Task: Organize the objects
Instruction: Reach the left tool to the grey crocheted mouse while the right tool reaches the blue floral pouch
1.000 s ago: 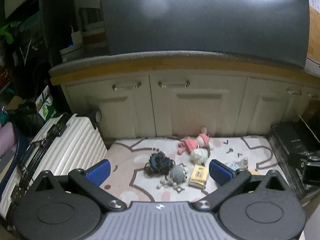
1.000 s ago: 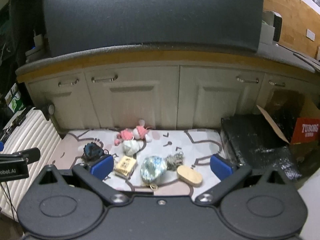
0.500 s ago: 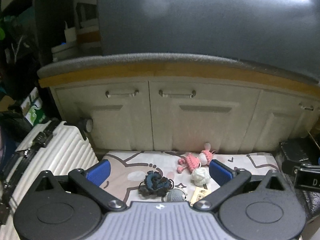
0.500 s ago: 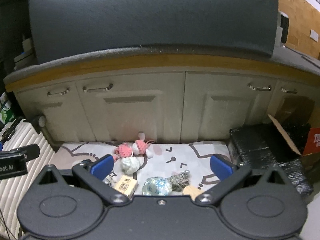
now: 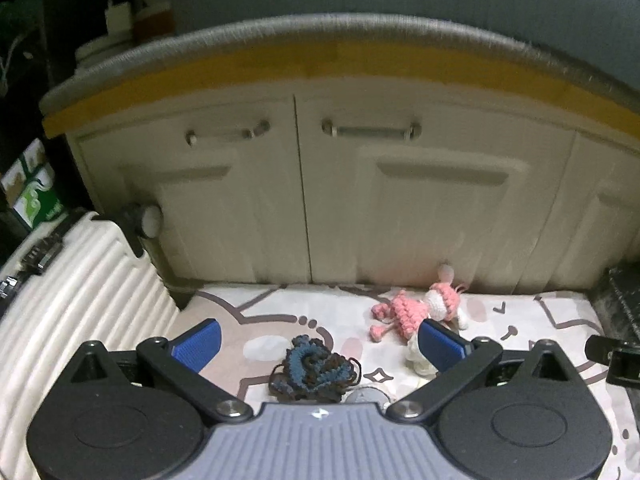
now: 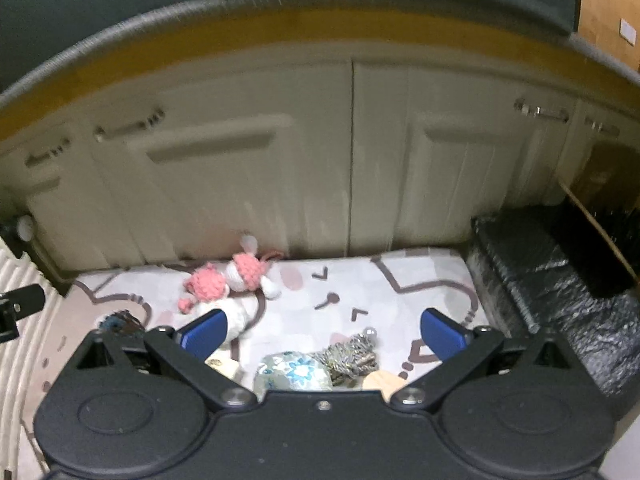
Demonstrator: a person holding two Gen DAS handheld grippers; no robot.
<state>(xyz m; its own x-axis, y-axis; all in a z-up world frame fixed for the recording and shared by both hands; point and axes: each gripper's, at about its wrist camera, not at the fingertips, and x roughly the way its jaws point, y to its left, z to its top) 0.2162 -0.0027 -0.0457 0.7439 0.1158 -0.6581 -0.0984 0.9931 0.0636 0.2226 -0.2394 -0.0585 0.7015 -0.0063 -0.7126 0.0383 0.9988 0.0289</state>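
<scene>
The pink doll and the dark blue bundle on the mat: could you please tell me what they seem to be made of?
The pink doll looks crocheted from matte yarn: its body shows bumpy, looped stitches. The dark blue bundle also looks like yarn or knotted cord, blue and brown, with loose strands at its edges; the blur leaves the exact fibre open.

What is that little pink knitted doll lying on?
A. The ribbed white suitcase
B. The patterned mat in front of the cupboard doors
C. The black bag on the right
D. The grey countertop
B: the pink knitted doll lies flat on the patterned mat, close to the foot of the cupboard doors; the white suitcase stands off to the left, with nothing pink on it.
</scene>
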